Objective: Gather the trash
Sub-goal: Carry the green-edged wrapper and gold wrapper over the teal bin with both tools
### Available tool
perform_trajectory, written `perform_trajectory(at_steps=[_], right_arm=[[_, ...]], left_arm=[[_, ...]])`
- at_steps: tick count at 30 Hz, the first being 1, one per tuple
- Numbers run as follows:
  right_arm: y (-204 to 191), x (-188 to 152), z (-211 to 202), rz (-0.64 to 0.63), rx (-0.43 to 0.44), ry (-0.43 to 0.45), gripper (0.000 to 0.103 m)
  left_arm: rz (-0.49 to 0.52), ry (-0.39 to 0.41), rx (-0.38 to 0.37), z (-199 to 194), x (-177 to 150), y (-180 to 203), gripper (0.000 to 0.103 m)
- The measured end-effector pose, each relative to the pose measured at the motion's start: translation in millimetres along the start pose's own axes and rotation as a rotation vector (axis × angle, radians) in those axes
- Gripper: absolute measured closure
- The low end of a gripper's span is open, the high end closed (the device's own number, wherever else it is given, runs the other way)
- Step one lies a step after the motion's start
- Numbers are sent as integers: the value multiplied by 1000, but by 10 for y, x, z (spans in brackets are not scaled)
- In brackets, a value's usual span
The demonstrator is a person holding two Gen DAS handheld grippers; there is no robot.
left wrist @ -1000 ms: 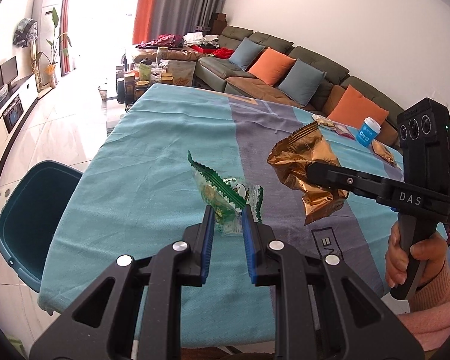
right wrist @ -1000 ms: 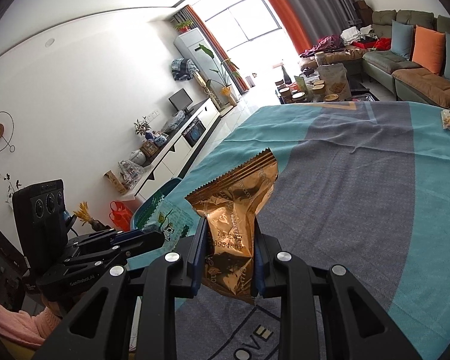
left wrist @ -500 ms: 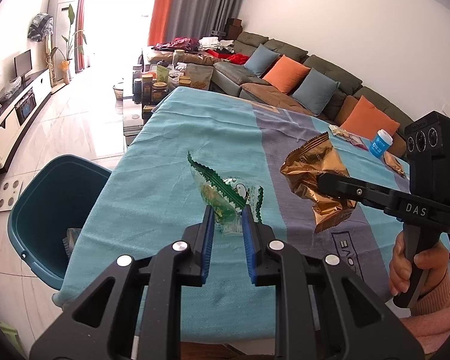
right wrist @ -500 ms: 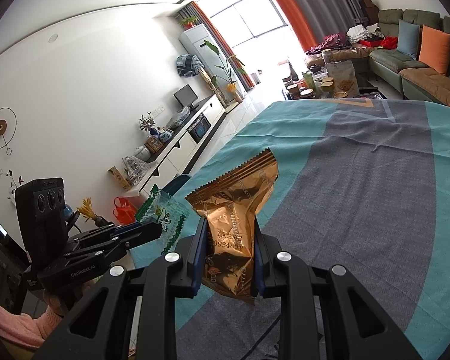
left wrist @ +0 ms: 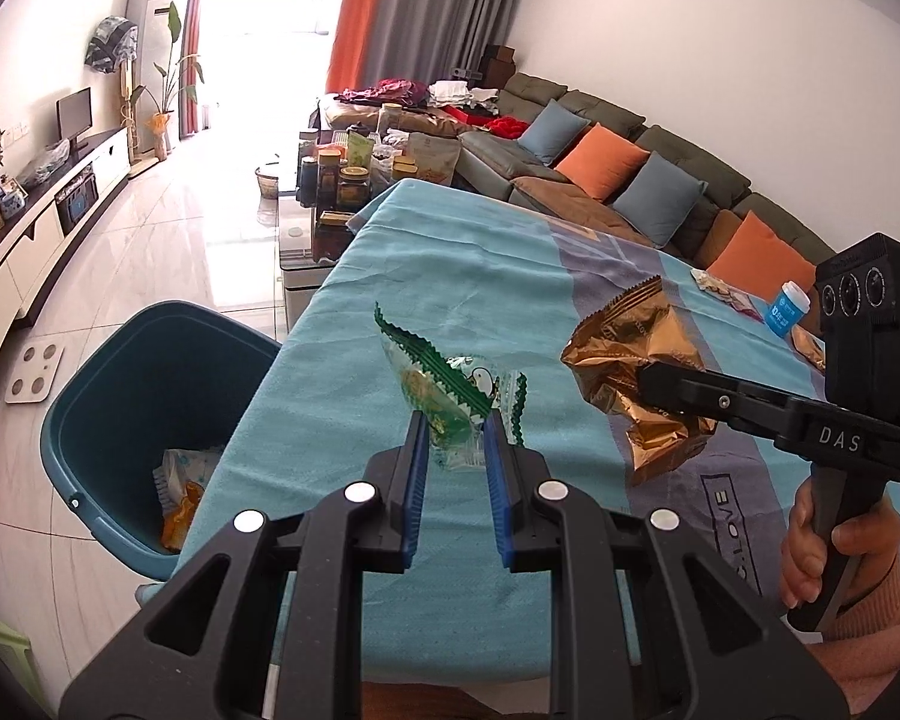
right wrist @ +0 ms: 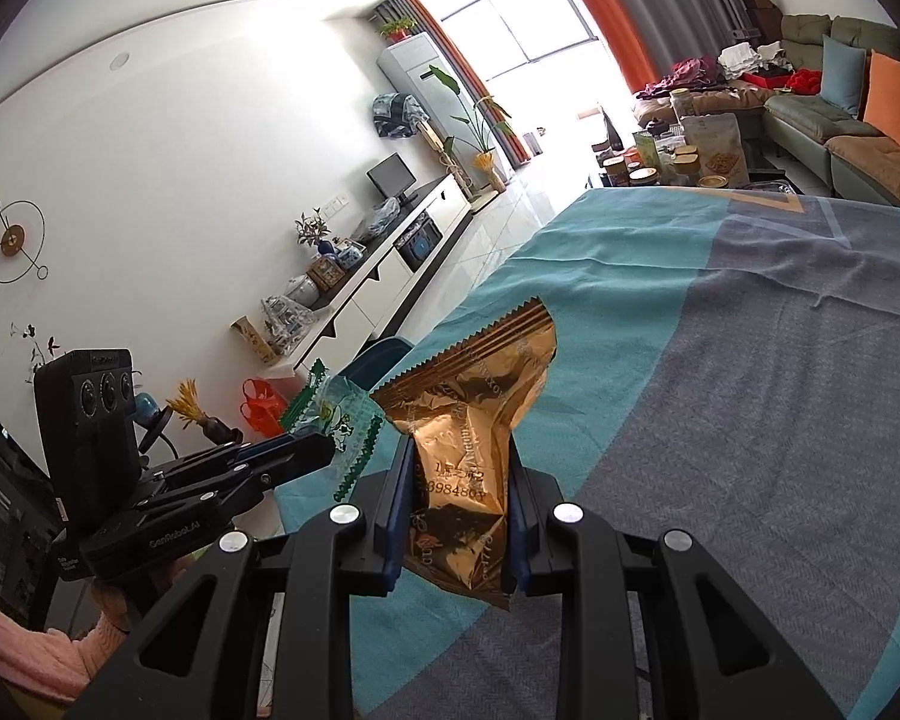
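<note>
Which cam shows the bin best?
Left wrist: the bin shows its open mouth, with trash inside, beside the table. Right wrist shows only a sliver of its rim past the table edge.

The table (left wrist: 342,324) is flanked on its left by the bin (left wrist: 90,396), in which wrappers (left wrist: 180,492) are seen. A bottle (left wrist: 787,307) is set near the table's far right edge, and a sofa (left wrist: 660,180) is placed behind.
</note>
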State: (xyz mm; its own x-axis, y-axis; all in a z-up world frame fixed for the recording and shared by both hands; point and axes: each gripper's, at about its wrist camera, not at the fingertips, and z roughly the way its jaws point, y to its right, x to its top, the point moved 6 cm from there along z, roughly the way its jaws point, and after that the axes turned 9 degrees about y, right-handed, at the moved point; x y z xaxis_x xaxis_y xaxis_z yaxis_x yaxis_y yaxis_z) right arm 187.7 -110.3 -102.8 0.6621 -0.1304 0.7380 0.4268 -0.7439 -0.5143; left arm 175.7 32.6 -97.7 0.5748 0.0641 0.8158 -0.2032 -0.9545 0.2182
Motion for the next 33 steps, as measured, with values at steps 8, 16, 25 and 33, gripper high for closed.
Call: perform_trajectory(at_steps=[8,16,25,33], right_arm=[[-121,-14,125,-10,24,-22,78],[-242,0,268,-24,43,-41,78],[-354,-1,433,-33,65,-66,78],[-463,19,535,-47,87,-81,78]], left_arm=[[-28,8,33,-29,27,-185,84],[-50,14,69,-61,40,-362,84],[-68,23,108,-91,65,-563,84],[-83,32,138,-113,85,-718,84]])
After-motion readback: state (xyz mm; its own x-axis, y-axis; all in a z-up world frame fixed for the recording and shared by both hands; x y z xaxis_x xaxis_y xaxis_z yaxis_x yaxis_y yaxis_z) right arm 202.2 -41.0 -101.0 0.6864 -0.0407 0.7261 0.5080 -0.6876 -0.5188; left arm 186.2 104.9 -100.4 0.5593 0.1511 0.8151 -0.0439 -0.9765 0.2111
